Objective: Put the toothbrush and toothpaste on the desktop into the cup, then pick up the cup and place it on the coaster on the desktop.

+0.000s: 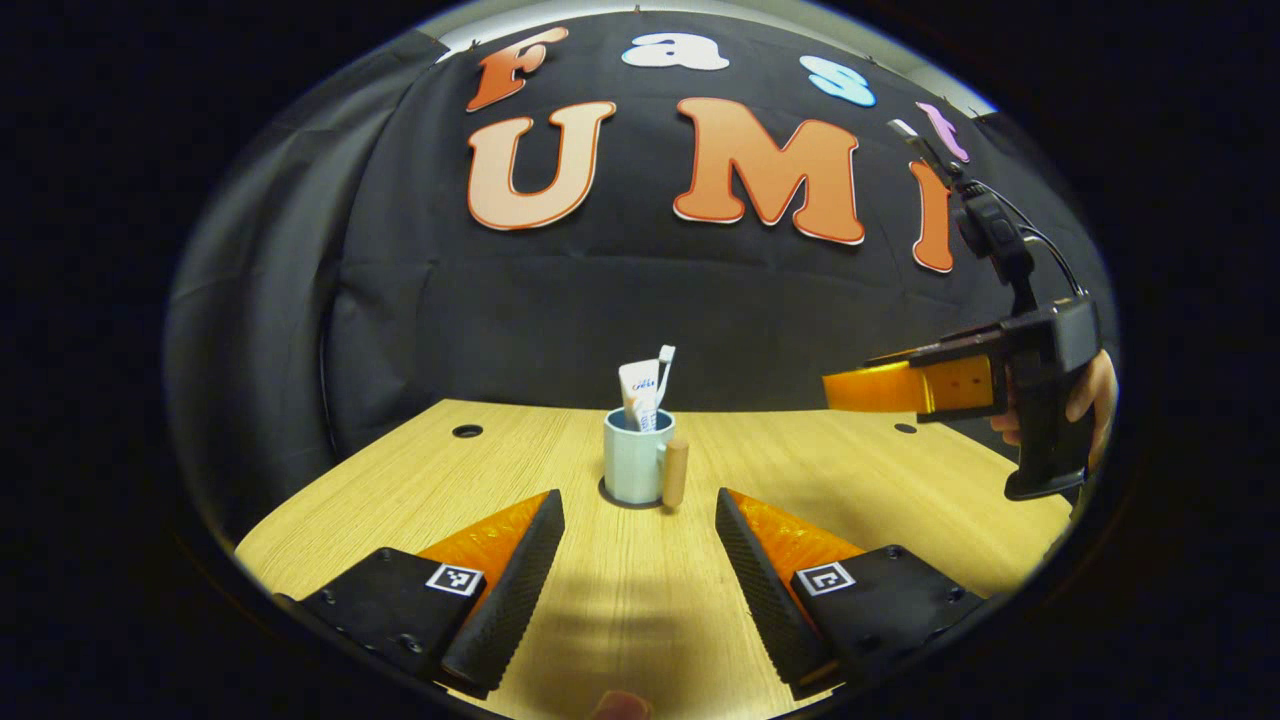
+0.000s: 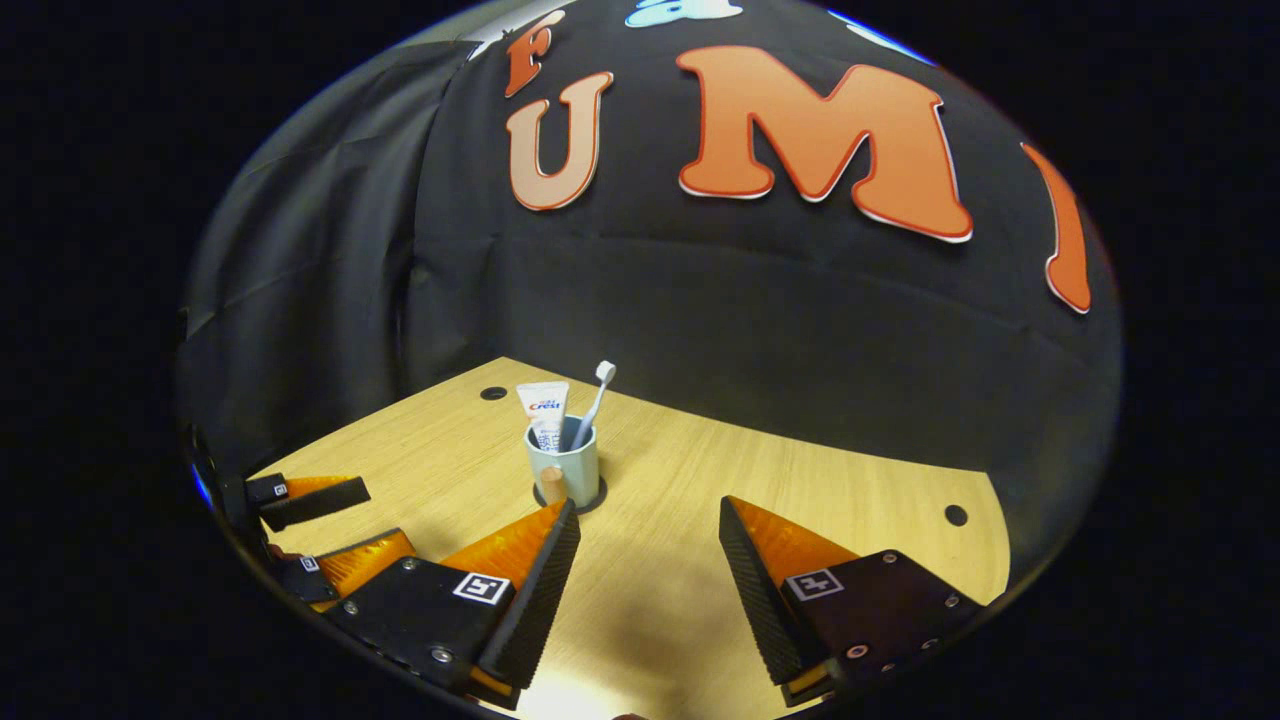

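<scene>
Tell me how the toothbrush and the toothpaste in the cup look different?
The toothbrush is thin like a stick, while the toothpaste is a wide, flat tube. The toothbrush leans to one side; the toothpaste stands nearly straight. The toothbrush is plain white, but the toothpaste has coloured printing. Both stand in the pale cup and poke out above its rim.

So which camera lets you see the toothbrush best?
The right gripper view: the toothbrush leans clear of the toothpaste in the cup, showing its head and stem. In the left gripper view the toothbrush sits right beside the toothpaste, partly hidden.
</scene>
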Tool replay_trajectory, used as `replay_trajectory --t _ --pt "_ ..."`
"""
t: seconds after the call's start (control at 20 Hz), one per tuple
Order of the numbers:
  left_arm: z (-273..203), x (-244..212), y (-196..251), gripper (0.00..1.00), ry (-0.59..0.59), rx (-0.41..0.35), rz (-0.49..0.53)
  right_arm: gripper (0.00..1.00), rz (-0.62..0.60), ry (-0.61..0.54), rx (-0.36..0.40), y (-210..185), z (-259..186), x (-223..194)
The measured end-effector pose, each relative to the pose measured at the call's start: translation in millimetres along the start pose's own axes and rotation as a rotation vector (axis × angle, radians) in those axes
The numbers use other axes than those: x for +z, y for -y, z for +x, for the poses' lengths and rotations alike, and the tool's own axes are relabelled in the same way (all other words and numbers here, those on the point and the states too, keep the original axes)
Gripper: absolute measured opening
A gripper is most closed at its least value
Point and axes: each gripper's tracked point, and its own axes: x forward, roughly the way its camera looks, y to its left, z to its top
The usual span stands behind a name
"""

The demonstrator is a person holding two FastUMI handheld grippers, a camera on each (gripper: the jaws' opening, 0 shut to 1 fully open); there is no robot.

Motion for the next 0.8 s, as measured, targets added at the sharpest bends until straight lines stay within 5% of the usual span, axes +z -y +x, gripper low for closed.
replay_trajectory --t 0.45,0.8 --pt "-13.0 39.2 31.0 0.98 0.138 -0.005 0.040 0.85 0.025 0.202 -0.121 50.7 -62.3 -13.2" --pt "-25.1 58.1 31.4 0.98 0.241 0.012 0.037 0.85 -0.013 0.299 -0.182 54.2 -86.6 -20.4"
